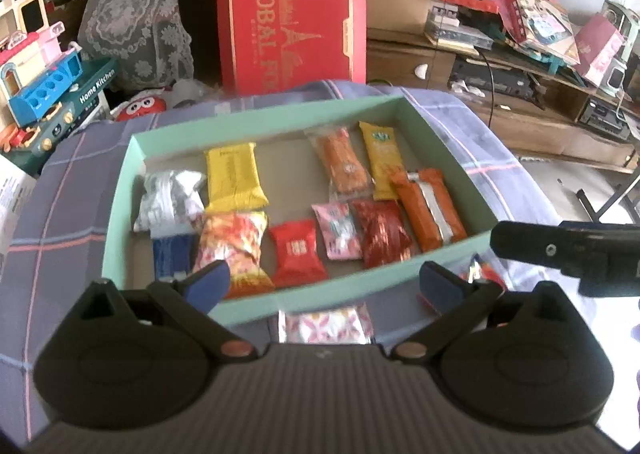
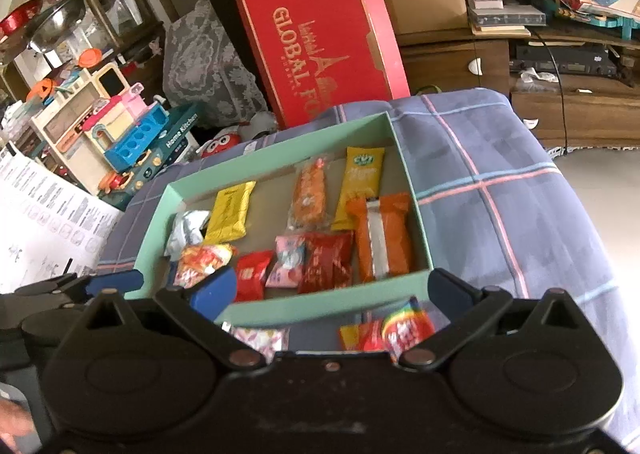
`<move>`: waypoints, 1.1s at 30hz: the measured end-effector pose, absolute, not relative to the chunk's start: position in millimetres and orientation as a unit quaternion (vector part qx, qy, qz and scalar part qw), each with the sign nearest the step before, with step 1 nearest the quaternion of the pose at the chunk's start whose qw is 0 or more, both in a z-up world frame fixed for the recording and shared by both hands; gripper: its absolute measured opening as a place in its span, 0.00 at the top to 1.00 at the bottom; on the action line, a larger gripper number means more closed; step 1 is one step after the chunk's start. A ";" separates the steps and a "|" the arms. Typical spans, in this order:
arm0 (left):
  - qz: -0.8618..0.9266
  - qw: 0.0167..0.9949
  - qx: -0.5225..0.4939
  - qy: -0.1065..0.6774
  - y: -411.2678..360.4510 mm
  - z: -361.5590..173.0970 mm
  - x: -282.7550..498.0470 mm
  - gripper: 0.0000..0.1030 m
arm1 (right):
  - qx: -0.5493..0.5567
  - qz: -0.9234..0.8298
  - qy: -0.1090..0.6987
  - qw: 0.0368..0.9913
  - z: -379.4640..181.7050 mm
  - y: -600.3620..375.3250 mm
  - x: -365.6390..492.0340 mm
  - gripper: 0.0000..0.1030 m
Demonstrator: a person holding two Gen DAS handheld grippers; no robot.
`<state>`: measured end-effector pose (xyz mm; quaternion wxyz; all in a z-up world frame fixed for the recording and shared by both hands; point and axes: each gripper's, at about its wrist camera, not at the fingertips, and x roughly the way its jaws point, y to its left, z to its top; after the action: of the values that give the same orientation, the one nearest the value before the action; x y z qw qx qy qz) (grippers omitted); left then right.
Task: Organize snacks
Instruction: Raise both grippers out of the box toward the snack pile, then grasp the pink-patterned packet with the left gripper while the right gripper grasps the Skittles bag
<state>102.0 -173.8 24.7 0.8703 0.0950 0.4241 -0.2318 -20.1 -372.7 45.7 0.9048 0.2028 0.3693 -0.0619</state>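
1. Below the near wall of the green box [image 1: 280, 300], a pink flowered packet [image 1: 326, 328] lies on the checked cloth [image 1: 60, 182], its lower end cut off by the left gripper [image 1: 325, 286], whose jaws stand wide apart and hold nothing.
2. Only a corner of the rainbow packet [image 2: 404, 328] shows in the left view; the right view shows it whole, beside a small red and yellow packet [image 2: 362, 336], just outside the box.
3. Right gripper [image 2: 330, 292] is also spread wide and empty, hovering over the box's near wall.
4. Inside the box, snacks lie in loose rows: yellow pack [image 1: 232, 178], silver wrapper [image 1: 170, 196], orange bar [image 1: 428, 208], red packet [image 1: 296, 252]. Print on most is too blurred to read.
5. Behind the desk stands a red carton [image 1: 292, 10].
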 end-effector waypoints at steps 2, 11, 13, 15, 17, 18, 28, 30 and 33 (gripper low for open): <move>-0.232 0.867 0.100 0.429 -171.4 20.0 94.2 0.00 | 0.201 -0.062 0.372 0.904 43.7 -370.3 -29.7 0.00; -0.230 0.851 0.122 0.456 -170.2 -13.5 70.6 0.00 | 0.215 -0.079 0.391 0.891 21.0 -376.2 -55.5 0.00; -0.224 0.849 0.124 0.463 -168.8 -20.9 70.8 0.00 | 0.222 -0.083 0.395 0.888 14.2 -379.4 -59.6 0.00; -0.215 0.847 0.125 0.470 -166.4 -29.0 72.9 0.00 | 0.226 -0.085 0.399 0.885 7.5 -381.7 -62.6 0.00; -0.209 0.845 0.122 0.477 -164.1 -34.8 77.0 0.00 | 0.227 -0.089 0.403 0.882 0.2 -382.9 -63.3 0.00; -0.207 0.844 0.118 0.480 -162.9 -37.5 79.0 0.00 | 0.228 -0.091 0.406 0.881 -3.4 -383.3 -63.1 0.00; -0.212 0.837 0.111 0.493 -178.2 -58.2 99.4 0.00 | 0.225 -0.094 0.426 0.871 -31.5 -385.5 -39.5 0.00; -0.216 0.836 0.113 0.492 -184.8 -61.8 102.7 0.01 | 0.222 -0.091 0.427 0.872 -33.6 -383.9 -33.3 0.00; -0.225 0.835 0.119 0.487 -194.4 -66.4 106.2 0.07 | 0.218 -0.088 0.429 0.872 -36.6 -382.6 -25.2 0.00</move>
<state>106.2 -194.4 -66.4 0.8353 0.1189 0.4872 -0.2252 -25.2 -382.6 -36.6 0.8724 0.2176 0.4287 -0.0885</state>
